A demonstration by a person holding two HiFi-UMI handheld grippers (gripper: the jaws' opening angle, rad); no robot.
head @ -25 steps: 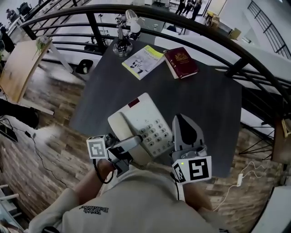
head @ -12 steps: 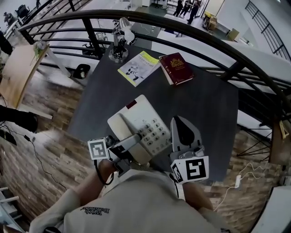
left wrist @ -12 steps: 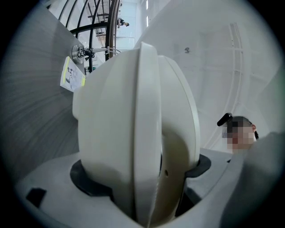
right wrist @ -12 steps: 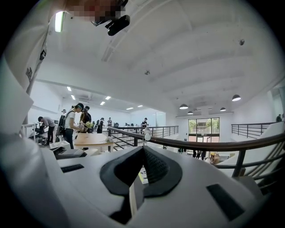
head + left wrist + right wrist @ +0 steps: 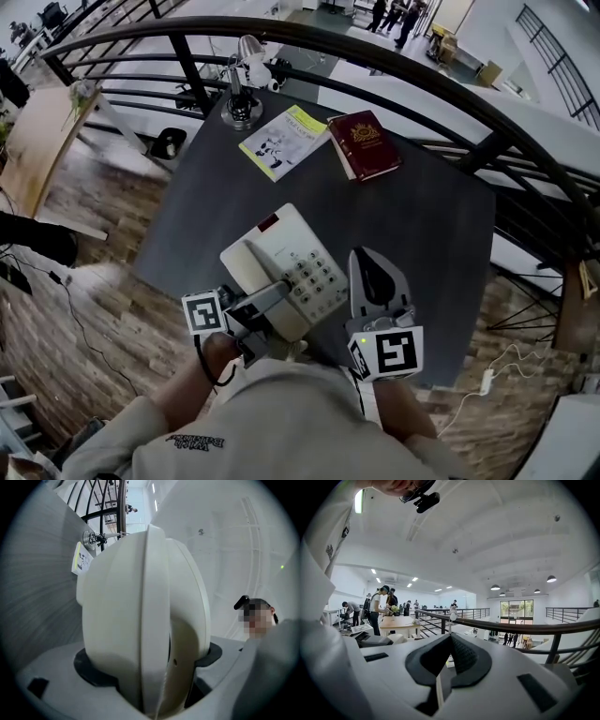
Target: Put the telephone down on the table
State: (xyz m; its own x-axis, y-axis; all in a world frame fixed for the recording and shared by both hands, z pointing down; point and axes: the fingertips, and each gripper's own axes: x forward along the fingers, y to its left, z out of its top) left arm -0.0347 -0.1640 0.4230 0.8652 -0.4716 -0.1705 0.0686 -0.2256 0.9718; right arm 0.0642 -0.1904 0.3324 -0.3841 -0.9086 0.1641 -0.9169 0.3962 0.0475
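Observation:
A cream push-button telephone [image 5: 281,267] with its handset lies over the near part of the dark table [image 5: 422,216]. My left gripper [image 5: 272,298] is shut on its near end. In the left gripper view the cream telephone [image 5: 140,611] fills the frame, clamped between the jaws of the left gripper [image 5: 150,667]. I cannot tell whether it rests on the table or hangs just above it. My right gripper [image 5: 367,261] hovers just right of the telephone with its black pads closed together and nothing between them; in its own view the right gripper [image 5: 450,641] points up toward the railing.
A dark red book [image 5: 366,145] and a yellow-white booklet [image 5: 279,141] lie at the table's far side, with a small desk lamp [image 5: 242,89] at the far left corner. A black railing [image 5: 375,52] curves behind the table. Wooden floor lies to the left.
The head view has shifted slightly. Both grippers and the telephone keep about the same places over the table's near part; the left grip is unchanged.

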